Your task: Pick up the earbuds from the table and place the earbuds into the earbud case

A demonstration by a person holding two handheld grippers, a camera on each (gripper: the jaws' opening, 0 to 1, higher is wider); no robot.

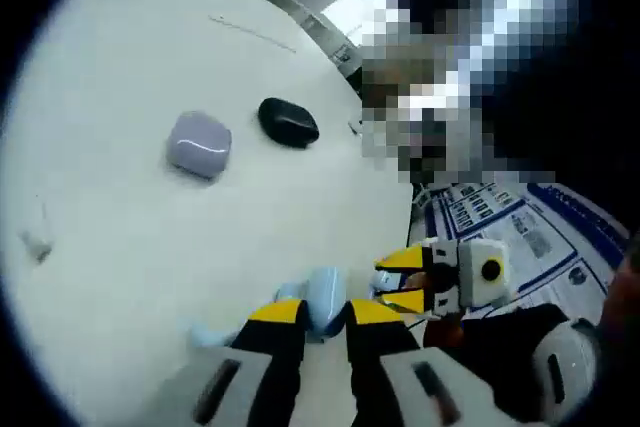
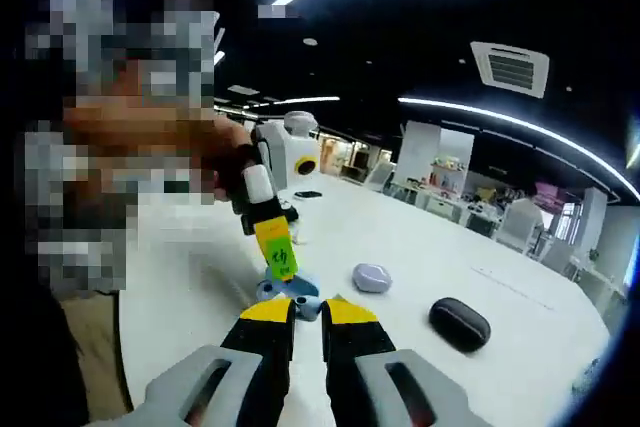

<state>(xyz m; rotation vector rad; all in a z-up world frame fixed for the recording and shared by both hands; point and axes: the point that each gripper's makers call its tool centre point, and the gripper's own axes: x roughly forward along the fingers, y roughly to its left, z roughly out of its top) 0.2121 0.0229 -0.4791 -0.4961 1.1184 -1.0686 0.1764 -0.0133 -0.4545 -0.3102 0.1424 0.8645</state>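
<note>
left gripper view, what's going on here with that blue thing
A person is working over a white table with a gripper in each hand. The left gripper has its jaws on either side of a light blue earbud case near the table edge, and the right gripper is right beside it; whether either one is gripping is hard to tell. Further out on the table sit a lavender case and a black case, both closed and untouched.

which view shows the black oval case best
The left gripper view: the glossy black oval case lies unobstructed on the white round table, seen from above beside the closed lavender rounded case. The right gripper view shows the black case lower and side-on, nearer the frame edge.
</note>
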